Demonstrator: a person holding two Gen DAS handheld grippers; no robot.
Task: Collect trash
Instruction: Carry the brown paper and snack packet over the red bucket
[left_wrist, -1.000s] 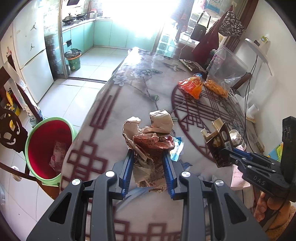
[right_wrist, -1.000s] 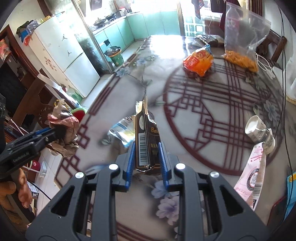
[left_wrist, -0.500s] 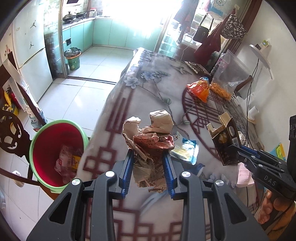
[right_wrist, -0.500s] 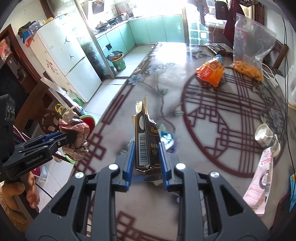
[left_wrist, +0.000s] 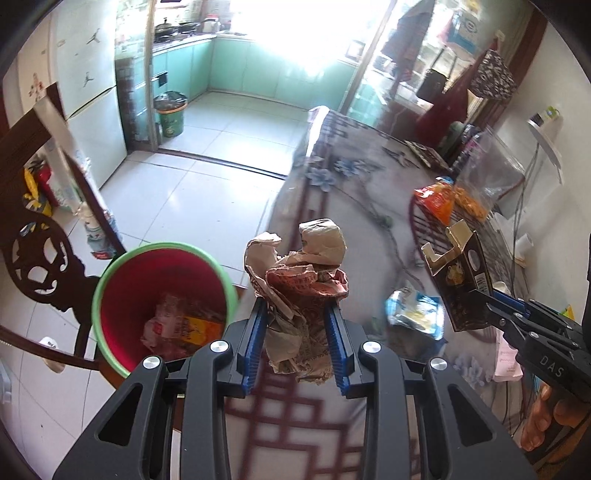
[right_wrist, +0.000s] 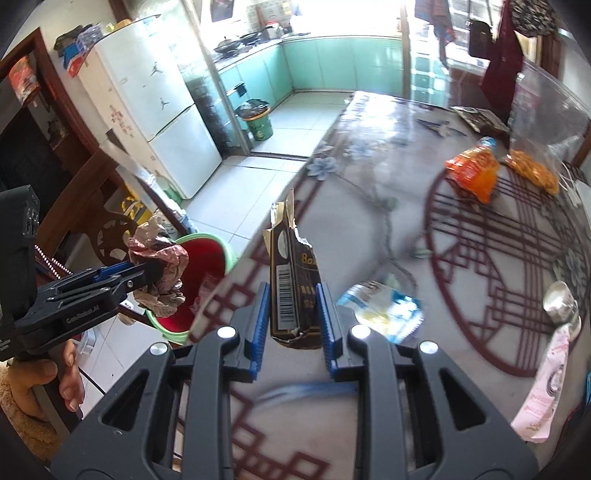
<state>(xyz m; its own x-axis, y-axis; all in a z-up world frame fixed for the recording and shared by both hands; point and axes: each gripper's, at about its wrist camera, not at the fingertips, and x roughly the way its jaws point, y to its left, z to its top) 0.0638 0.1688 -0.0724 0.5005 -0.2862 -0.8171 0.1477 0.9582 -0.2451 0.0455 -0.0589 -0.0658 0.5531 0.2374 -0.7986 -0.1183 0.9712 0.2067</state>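
While you hold both tools over the worktop (left_wrist: 332, 173) edge, your left gripper (left_wrist: 297, 334) has its two blue fingers (left_wrist: 255, 343) clamped on one wad of crumpled paper (left_wrist: 301, 291), which sticks up above the pads. From the right wrist view, that same wad hangs over the near rim of the bin (right_wrist: 201, 280). Your right gripper (right_wrist: 293, 319) grips one torn dark carton (right_wrist: 293, 291) upright between its two fingers (right_wrist: 258, 328), barcode facing the camera, open flaps on top. One red bin with a green rim (left_wrist: 110, 273) stands on the floor just beside the worktop, left of the paper, with a few wrappers already lying in it. On the worktop you have one blue and white wrapper (right_wrist: 380, 308) lying flat just beyond the carton, one orange snack bag (right_wrist: 471, 173) farther off, and one clear bag (right_wrist: 543, 122) with orange snacks beside it. One pink wrapper (right_wrist: 546, 384) lies near the right edge, with one small shiny cup (right_wrist: 559, 304) touching its far end. A second, green bin (right_wrist: 256, 120) stands in the kitchen doorway, well apart. One hand (right_wrist: 68, 373) shows under each tool.
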